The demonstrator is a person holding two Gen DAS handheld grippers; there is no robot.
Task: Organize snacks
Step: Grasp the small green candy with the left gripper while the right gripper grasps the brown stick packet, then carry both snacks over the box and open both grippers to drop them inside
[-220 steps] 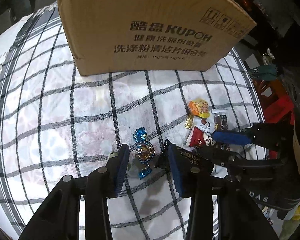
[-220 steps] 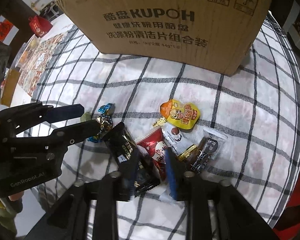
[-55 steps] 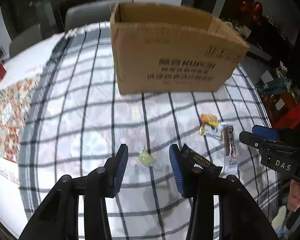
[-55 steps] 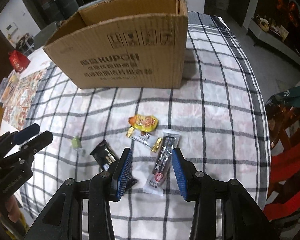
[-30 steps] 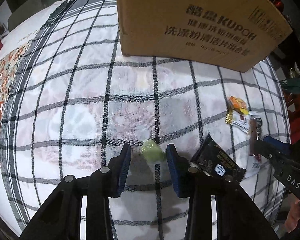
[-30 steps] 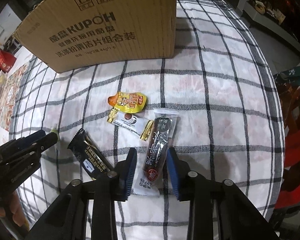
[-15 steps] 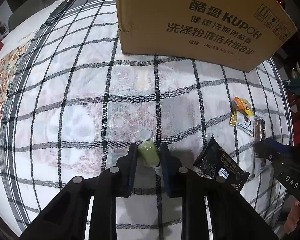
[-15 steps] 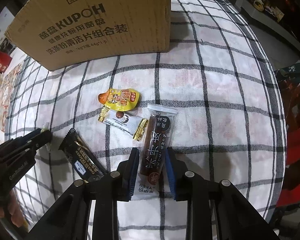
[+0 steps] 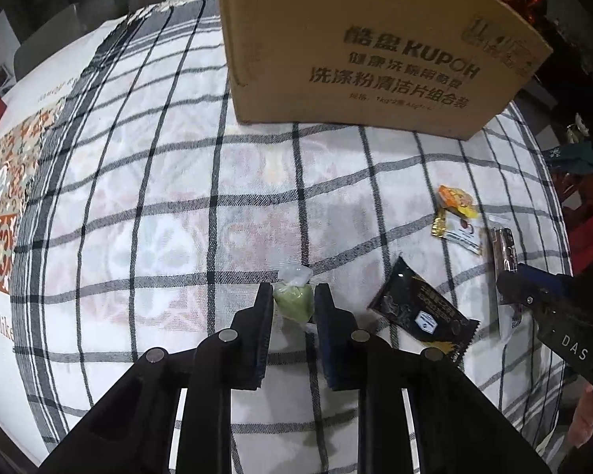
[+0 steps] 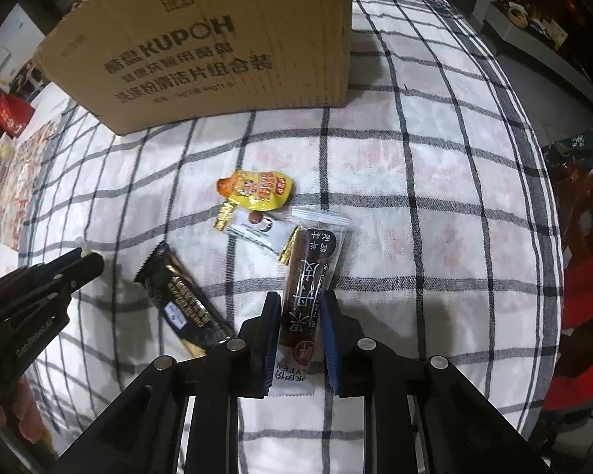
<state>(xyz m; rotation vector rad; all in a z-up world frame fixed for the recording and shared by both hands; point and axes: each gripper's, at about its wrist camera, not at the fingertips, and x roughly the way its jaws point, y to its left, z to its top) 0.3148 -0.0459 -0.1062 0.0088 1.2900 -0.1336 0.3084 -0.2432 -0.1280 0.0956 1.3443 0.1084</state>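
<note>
Our left gripper (image 9: pixel 293 303) pinching the green candy (image 9: pixel 292 303), seen only there, right gripper (image 10: pixel 299 312) closing on the long brown bar (image 10: pixel 310 282) pointing boxward

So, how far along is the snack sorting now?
Done: cannot tell, the cardboard box hides its inside. In hand: left hand-held gripper pinches the green candy; right hand-held gripper jaws are closing on the brown stick packet. Left: black bar, yellow pouch, white candy lie on the cloth.
</note>
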